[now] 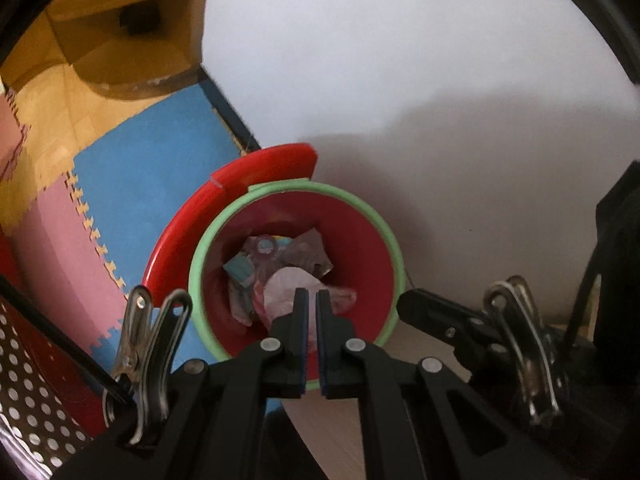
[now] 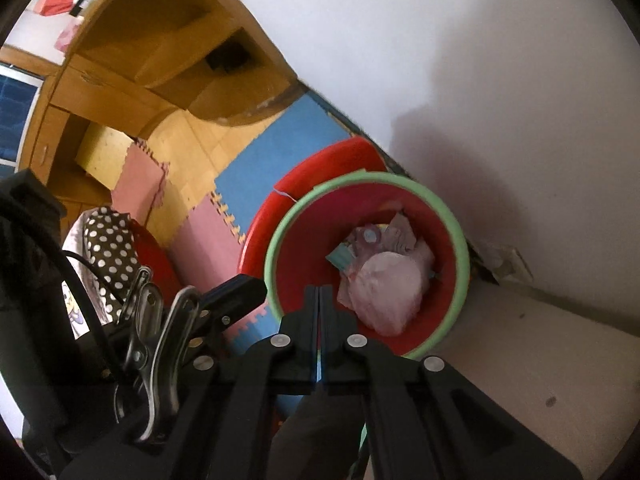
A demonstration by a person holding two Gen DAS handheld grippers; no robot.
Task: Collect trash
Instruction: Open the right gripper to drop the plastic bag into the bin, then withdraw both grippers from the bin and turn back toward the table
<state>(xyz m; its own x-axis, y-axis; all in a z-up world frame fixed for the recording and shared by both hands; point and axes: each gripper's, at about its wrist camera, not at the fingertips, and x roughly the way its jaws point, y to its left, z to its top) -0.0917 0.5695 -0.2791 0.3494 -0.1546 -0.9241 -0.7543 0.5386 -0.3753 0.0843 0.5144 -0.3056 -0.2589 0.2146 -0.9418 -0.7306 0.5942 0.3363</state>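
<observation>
both tongs, left [image 1: 311, 294] and right [image 2: 319, 292], closed and empty above a red trash bin [image 1: 362, 240] holding crumpled wrappers [image 2: 384, 276].

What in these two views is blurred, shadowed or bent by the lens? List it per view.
Left wrist view: soft motion blur throughout, a broad grey shadow on the white wall above the red bin, black lens rim at the corners. Right wrist view: sharper, shelving bowed by the fisheye, a similar shadow on the wall.
</observation>
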